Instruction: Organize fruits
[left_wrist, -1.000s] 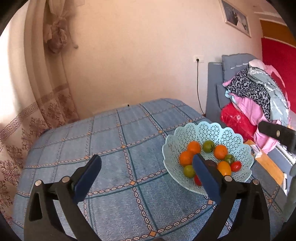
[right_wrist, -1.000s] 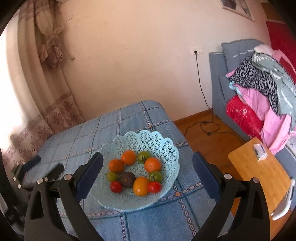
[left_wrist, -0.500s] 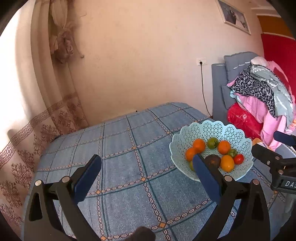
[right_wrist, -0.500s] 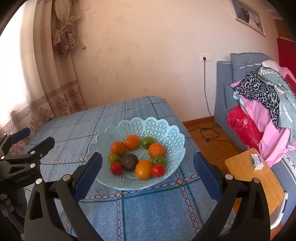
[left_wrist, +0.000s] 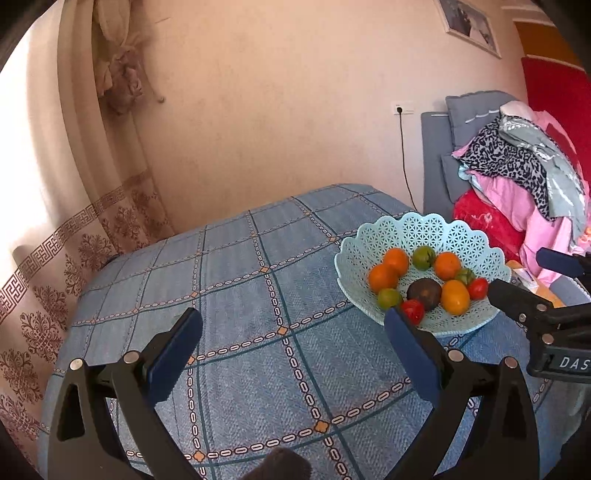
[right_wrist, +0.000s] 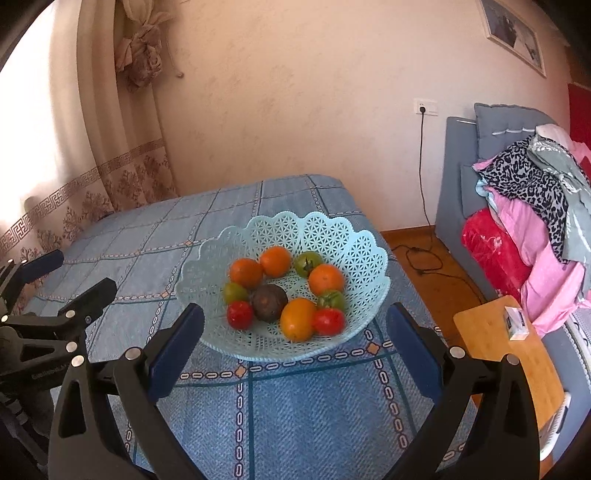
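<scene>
Fingers of both the left gripper (left_wrist: 293, 345) and the right gripper (right_wrist: 294, 341) are spread wide and hold nothing. All the fruit lies in the pale blue lattice basket (right_wrist: 332, 232) on the blue checked tabletop (left_wrist: 240, 280): three oranges, green and red tomatoes, a yellow-orange fruit and a dark brown fruit (right_wrist: 269, 302) at the centre. This fits fruit gathered, or fruit awaiting sorting. Any pick, I judge, should come from above, taking one round fruit without nudging neighbours.
</scene>
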